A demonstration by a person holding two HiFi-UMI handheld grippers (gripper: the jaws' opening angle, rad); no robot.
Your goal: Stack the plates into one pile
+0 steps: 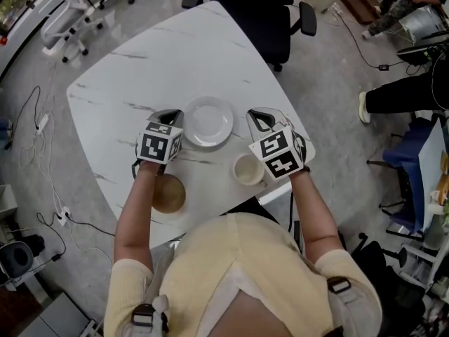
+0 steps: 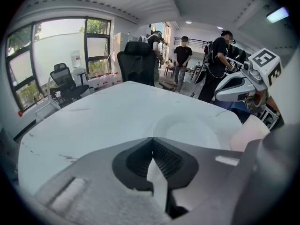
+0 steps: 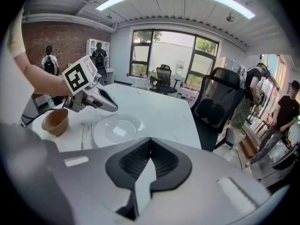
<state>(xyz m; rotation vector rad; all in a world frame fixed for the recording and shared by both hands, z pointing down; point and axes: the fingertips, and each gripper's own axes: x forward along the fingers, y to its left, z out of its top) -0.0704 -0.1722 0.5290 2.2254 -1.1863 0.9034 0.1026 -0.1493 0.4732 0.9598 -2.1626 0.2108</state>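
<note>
Holding both claws clenched on nothing, I have my left claw (image 1: 172, 115) just beside the left rim of the white plate (image 1: 208, 121) and my right claw (image 1: 257, 116) near its right rim. That plate lies flat in the middle of the tabletop (image 1: 133, 69). The brown dish (image 1: 168, 194) sits by my left forearm, close to the near edge, and the cream dish (image 1: 248, 169) sits just beside my right claw, also near that edge. Nothing is stacked yet.

The trouble I foresee is mostly about that smooth surface. With the jaws pressed together I cannot take a rim. If I nudge forward before releasing them, I will likely shove the plate across the tabletop instead of gripping it. The rim is thin and low, so a shallow bite could let it tip and clatter back. My right wrist is crowded against the cream dish, and a careless swing might knock it off the edge. Both claws working one plate could also bump each other.
</note>
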